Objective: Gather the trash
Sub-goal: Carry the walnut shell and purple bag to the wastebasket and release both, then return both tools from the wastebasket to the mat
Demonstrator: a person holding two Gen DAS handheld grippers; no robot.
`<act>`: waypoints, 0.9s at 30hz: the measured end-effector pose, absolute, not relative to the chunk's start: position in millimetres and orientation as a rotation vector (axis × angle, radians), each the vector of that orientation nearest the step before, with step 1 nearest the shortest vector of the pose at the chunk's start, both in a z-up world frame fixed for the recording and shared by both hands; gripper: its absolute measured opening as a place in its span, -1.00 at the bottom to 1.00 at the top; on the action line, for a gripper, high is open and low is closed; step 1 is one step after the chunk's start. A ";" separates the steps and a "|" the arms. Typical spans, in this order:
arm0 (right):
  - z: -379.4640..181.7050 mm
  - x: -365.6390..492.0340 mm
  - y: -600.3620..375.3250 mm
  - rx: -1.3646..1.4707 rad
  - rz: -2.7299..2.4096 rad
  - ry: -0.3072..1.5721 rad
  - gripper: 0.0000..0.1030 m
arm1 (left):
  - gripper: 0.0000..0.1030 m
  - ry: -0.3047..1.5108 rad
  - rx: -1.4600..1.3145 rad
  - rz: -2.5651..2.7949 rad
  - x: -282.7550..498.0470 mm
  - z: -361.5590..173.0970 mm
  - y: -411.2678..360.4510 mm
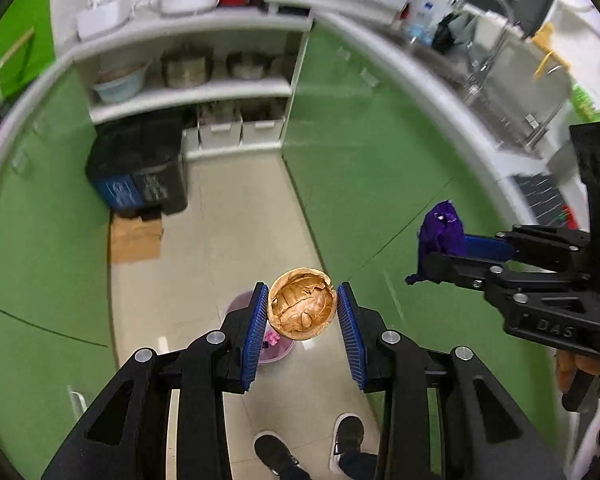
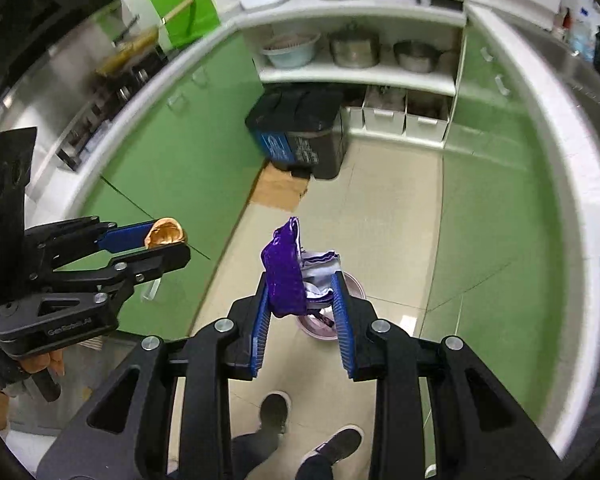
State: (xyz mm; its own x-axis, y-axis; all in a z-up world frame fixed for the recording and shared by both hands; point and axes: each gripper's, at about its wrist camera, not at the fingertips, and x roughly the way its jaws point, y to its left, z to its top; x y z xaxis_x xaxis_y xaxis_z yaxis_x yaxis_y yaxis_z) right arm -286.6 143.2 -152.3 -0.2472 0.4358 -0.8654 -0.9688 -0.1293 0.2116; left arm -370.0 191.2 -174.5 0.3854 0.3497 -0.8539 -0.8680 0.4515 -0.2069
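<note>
My left gripper [image 1: 302, 307] is shut on a brown walnut half-shell [image 1: 302, 308], its blue pads pressing both sides. In the right wrist view the same shell [image 2: 166, 233] shows at the left gripper's [image 2: 168, 240] tip. My right gripper [image 2: 302, 294] is shut on a crumpled purple wrapper [image 2: 286, 280] with a white inside; the left wrist view shows that wrapper [image 1: 440, 232] held at the right. Both grippers point down over a small pink bin [image 1: 278, 346] on the tiled floor, seen below the wrapper as the pink bin [image 2: 320, 326].
Green cabinets line both sides of a narrow kitchen aisle. A black and blue waste bin [image 2: 300, 136] stands at the far end on flattened cardboard [image 2: 278, 190]. A person's dark shoes [image 1: 274, 452] stand below. A sink with a tap [image 1: 496, 40] lies right.
</note>
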 end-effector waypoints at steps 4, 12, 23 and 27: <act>-232.9 -274.5 157.5 -0.779 1.605 1.015 -0.44 | -0.31 0.844 -0.763 0.864 -367.2 -266.0 209.0; -344.4 -268.5 174.1 -0.802 1.586 1.022 -0.44 | 0.04 0.829 -0.791 0.875 -374.9 -387.6 237.5; -391.5 -294.5 190.5 -0.846 1.625 1.044 -0.44 | 0.89 0.780 -0.839 0.966 -411.1 -416.1 250.9; -396.4 -306.9 196.8 -0.861 1.653 1.055 -0.44 | 0.89 0.755 -0.856 1.006 -431.7 -407.6 252.0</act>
